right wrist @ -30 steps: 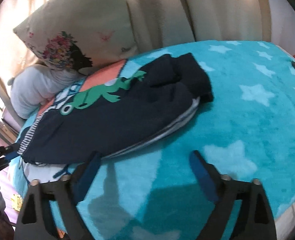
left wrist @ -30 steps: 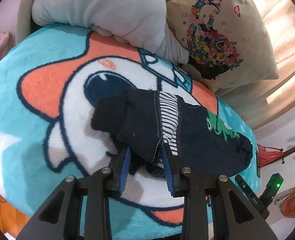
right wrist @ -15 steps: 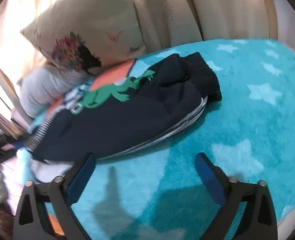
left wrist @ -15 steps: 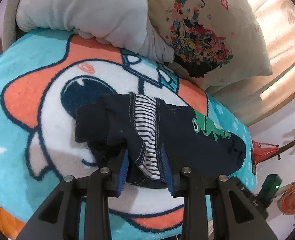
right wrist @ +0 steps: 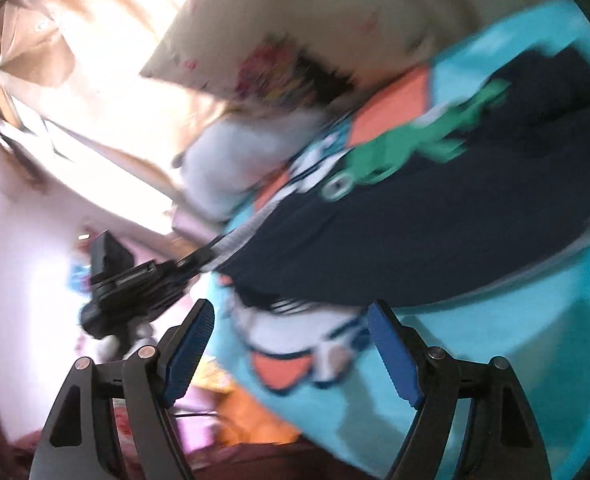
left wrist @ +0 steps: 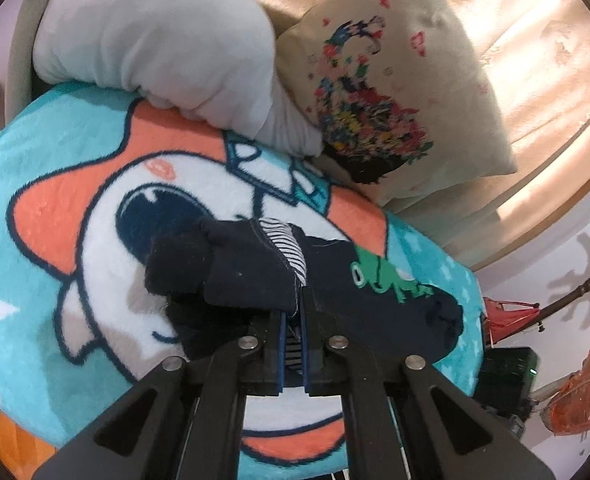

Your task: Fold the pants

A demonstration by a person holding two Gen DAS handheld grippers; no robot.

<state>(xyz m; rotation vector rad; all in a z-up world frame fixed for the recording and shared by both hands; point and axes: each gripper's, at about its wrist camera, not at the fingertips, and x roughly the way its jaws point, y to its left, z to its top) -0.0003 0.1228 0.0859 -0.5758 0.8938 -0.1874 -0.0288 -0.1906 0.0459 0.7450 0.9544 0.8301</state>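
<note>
Pants (left wrist: 327, 280): dark, bunched on the blanket (left wrist: 55, 168), near the pillow (left wrist: 395, 92).
Left gripper (left wrist: 293, 312): I have it clamped on the striped waistband edge.
Right gripper (right wrist: 291, 344): jaws apart and just been closing, nothing between them; view blurred.
Risk: thin pinch may slip if I lift fast.
Risk: the bunched leg may drag and spoil the fold.

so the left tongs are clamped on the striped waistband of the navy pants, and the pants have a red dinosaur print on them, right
Not quite: the print is green, not red. The left wrist view shows the left tongs shut on the striped waistband of the navy pants, with a green dinosaur print on the fabric. The rest stands.
</note>
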